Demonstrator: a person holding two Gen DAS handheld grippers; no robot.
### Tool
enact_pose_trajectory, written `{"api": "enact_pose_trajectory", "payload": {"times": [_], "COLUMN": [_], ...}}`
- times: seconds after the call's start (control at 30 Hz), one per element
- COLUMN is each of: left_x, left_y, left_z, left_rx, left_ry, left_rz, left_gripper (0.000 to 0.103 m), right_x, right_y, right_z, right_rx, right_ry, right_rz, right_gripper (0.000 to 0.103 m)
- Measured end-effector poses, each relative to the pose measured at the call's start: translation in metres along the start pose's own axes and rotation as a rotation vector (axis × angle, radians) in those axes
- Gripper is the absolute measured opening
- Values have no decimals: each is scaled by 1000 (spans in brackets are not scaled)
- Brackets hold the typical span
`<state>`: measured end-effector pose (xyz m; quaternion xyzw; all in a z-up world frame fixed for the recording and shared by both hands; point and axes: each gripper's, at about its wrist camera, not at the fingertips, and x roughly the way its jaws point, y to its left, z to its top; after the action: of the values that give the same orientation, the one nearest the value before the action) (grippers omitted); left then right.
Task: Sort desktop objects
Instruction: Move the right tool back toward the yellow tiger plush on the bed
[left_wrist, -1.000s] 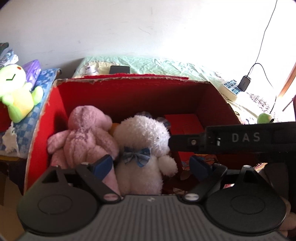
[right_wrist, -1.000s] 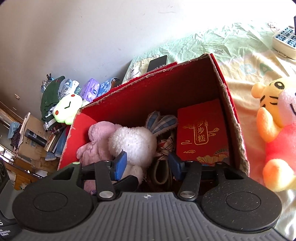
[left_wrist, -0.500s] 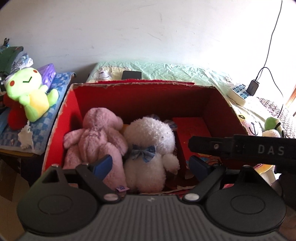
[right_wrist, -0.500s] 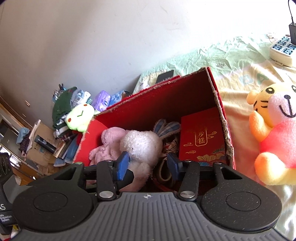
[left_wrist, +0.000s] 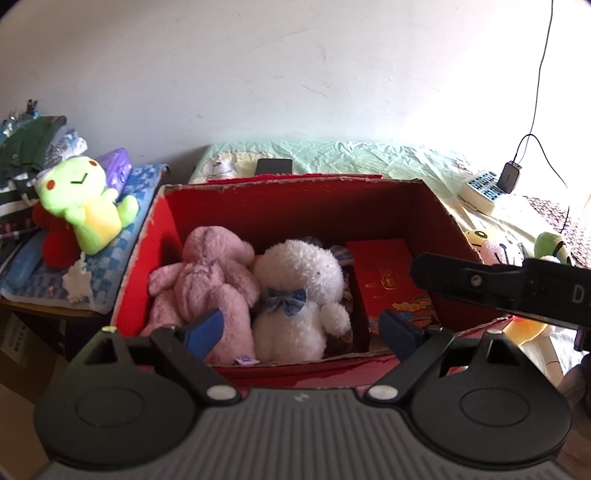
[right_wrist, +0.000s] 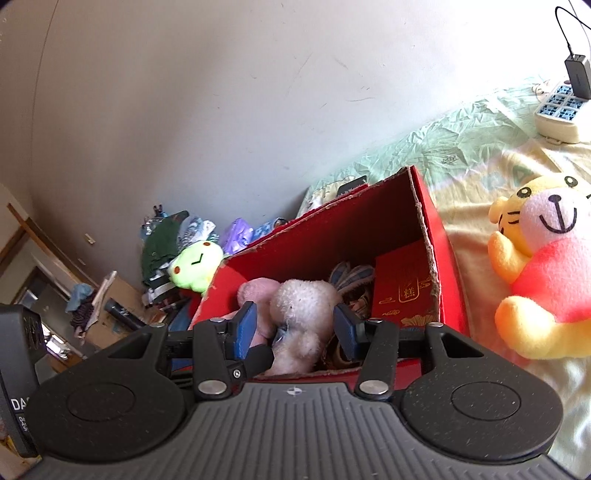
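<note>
Far left, off the bed: green frog plush (left_wrist: 85, 206) lying on a blue checked cloth (left_wrist: 110, 266), a purple case (left_wrist: 117, 168) just behind it, folded clothing (left_wrist: 27, 147) stacked at the wall. Centre: red cardboard box (left_wrist: 291, 205), open-topped, standing on the pale green-and-yellow bedsheet (left_wrist: 369, 155). Box contents, left to right: pink plush bear (left_wrist: 210, 273), slumped against the left wall; white fluffy plush (left_wrist: 299, 306) with a blue checked bow, touching the bear; a plaid fabric item (right_wrist: 351, 275) tucked behind the white plush, kind unclear; flat red gift box (left_wrist: 388, 275) with gold print, leaning at the right end. Black phone (left_wrist: 274, 165) flat on the sheet just behind the box. Right of the box, on the sheet: yellow tiger plush (right_wrist: 543, 266) in a red top, lying apart from the box; power strip (left_wrist: 480, 186) with a charger (left_wrist: 509, 176) plugged in, near the wall. Left gripper (left_wrist: 301, 330): fingers spread wide, empty, poised above the box's near edge. Right gripper (right_wrist: 297, 326): fingers apart, empty, also above the near edge, framing the white plush.
</note>
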<state>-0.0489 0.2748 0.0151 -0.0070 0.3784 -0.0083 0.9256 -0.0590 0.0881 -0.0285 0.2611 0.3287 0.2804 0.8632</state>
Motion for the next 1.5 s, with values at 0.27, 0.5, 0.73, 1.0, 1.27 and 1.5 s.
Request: {"api": "enact_pose_trajectory", "payload": {"times": [0.27, 0.5, 0.73, 1.0, 1.27, 1.5], "left_x": [-17, -22, -19, -14, 5, 32], "left_y": [-30, -77, -126, -180, -244, -277], "left_z": [-2, 0, -2, -6, -13, -21], "left_rx": [-4, -2, 12, 45, 141, 161], "left_ry": [-17, -19, -2, 21, 75, 145], "left_rz": [40, 48, 62, 5, -135, -275], "left_gripper": [93, 93, 93, 93, 95, 95], "right_x": [-26, -60, -85, -111, -143, -163], "right_y": [-13, -37, -73, -120, -178, -225], "right_z": [7, 17, 28, 37, 48, 46], "right_rx": [-34, -105, -83, -7, 107, 212], "right_ry": [4, 16, 30, 41, -8, -39], "right_rz": [81, 77, 62, 20, -97, -258], "right_gripper": [51, 52, 52, 53, 56, 56]}}
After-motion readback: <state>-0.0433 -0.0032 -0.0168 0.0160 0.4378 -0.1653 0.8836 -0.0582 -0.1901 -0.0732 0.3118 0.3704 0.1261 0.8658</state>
